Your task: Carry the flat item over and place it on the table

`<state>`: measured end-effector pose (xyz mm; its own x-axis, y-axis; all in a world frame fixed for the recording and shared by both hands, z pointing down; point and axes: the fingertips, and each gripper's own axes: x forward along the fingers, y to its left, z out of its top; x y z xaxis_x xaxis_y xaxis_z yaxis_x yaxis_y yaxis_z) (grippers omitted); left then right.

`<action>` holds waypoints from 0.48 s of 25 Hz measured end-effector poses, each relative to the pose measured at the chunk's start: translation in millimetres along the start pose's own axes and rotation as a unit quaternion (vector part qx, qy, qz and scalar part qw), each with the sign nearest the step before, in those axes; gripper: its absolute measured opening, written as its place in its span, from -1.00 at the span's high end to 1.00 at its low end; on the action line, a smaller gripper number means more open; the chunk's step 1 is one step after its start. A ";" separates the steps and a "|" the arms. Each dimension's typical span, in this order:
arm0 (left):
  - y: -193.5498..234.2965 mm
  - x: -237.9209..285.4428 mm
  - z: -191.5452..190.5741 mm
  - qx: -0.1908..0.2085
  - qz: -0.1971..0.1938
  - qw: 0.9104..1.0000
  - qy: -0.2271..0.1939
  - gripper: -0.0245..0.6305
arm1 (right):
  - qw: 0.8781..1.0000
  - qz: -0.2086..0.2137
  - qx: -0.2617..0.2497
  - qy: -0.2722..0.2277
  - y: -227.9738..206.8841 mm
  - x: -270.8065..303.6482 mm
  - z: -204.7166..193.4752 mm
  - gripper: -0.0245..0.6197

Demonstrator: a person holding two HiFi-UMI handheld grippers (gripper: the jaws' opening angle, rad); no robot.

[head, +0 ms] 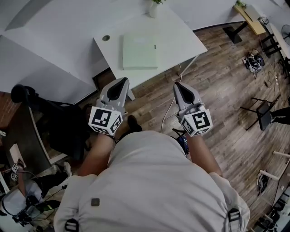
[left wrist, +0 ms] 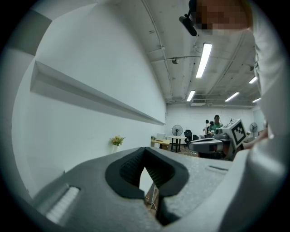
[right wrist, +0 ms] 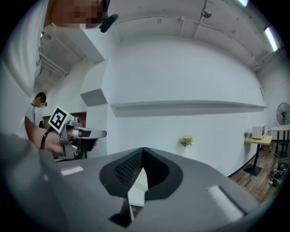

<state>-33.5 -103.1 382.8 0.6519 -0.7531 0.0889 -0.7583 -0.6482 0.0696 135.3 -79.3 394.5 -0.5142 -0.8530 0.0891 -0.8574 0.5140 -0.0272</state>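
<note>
A flat, pale green square item (head: 139,51) lies on the white table (head: 181,36), near its middle. Both grippers hang side by side over the wooden floor, just short of the table's near edge, and point level toward it. My left gripper (head: 121,82) is shut with nothing in it; its tips meet in the left gripper view (left wrist: 145,152). My right gripper (head: 178,85) is likewise shut and empty (right wrist: 143,152). Each gripper shows in the other's view: the right gripper (left wrist: 217,143) and the left gripper (right wrist: 78,133).
A small potted plant (head: 154,6) stands at the table's far edge, and a round cable hole (head: 106,38) sits at its left corner. A black office chair (head: 31,102) is at the left. Black stands (head: 262,113) and cables (head: 253,61) lie on the floor at the right.
</note>
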 end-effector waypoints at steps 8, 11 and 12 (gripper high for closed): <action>-69.0 -30.2 -12.0 0.001 0.019 1.000 -0.005 0.92 | 0.999 0.035 -0.003 -0.001 9.9 -62.2 -9.2 0.90; -91.4 -45.3 -19.9 0.001 0.028 1.000 -0.002 0.92 | 0.999 0.048 -0.004 -0.001 19.1 -83.6 -12.4 0.90; -98.2 -50.5 -22.0 0.002 0.031 1.000 -0.001 0.92 | 0.999 0.052 -0.005 -0.002 22.0 -91.1 -13.6 0.90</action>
<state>7.9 1.1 393.3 0.6034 -0.7922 0.0917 -0.7974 -0.6003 0.0610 163.6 10.9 399.3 -0.6001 -0.7957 0.0827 -0.7994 0.6001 -0.0267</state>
